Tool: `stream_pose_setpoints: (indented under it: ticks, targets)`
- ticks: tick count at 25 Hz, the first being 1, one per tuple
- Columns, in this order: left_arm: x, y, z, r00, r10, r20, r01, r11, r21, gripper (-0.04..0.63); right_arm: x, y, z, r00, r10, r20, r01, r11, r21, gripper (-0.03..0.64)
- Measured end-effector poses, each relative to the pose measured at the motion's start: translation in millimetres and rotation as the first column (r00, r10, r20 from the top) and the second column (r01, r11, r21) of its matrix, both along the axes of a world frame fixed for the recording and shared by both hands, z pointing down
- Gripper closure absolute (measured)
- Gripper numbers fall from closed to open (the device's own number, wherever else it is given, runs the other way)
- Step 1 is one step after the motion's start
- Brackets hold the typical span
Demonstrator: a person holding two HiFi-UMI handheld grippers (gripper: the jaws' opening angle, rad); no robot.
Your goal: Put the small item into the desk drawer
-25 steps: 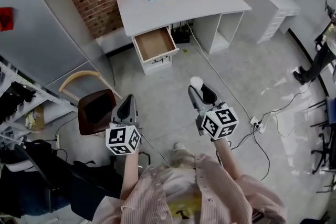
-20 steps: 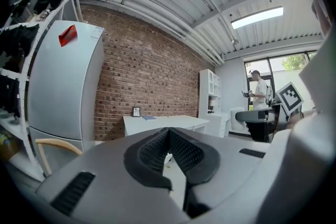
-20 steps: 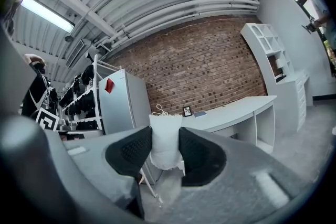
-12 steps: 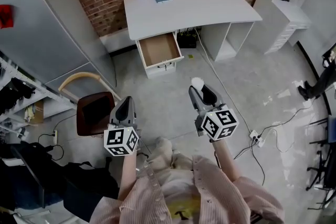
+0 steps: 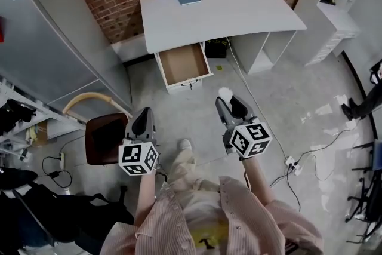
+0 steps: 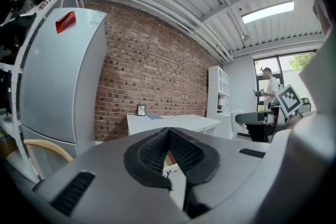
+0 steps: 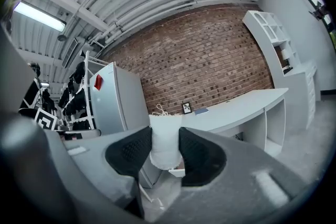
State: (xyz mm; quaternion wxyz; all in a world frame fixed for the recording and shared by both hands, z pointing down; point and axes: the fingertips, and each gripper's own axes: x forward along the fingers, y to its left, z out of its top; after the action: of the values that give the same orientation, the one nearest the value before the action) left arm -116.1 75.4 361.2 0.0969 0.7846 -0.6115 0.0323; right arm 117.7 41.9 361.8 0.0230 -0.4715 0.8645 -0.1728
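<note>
The step in hand appears to be the carry toward the desk (image 5: 239,12). Its drawer (image 5: 184,63) stands pulled out and bare inside, at 12 o'clock from both grippers and well apart from them. The next move calls for bringing the right gripper (image 5: 228,108) over the open drawer, then lowering and releasing. Its jaws are parted only by the small item (image 7: 165,147), a soft white pouch pinched between the pads, its top poking out at 12 o'clock. The left gripper (image 5: 142,123), at 9 o'clock of the right, has its jaws together on nothing.
</note>
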Motion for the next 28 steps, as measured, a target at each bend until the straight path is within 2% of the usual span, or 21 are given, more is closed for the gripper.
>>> stream_pose_setpoints:
  ticks: [5, 15, 23, 28]
  targets:
    - [-12.1, -61.4, 5.8, 1.000, 0.019, -0.006, -0.019, 1.000, -0.014, 0.597, -13.6, -56.6, 12.4, 1.000, 0.009, -0.004, -0.009, 0.999, -0.033, 0.453]
    - [-31.1, -178.2, 32.0, 0.997, 0.070, -0.038, -0.073, 0.993, -0.088, 0.597, -44.8, -161.7, 38.2, 0.999, 0.000, -0.049, -0.005, 0.994, -0.108, 0.453]
    - [-36.7, -237.5, 59.3, 0.992, 0.102, -0.069, -0.111, 0.983, -0.148, 0.597, -53.8, -222.5, 58.9, 0.997, 0.013, -0.075, -0.024, 0.990, -0.142, 0.453]
    - [-41.4, -264.1, 83.7, 0.991, 0.092, -0.095, -0.110, 0.974, -0.196, 0.597, -64.1, -249.8, 80.6, 0.991, -0.030, -0.129, 0.008, 0.986, -0.166, 0.454]
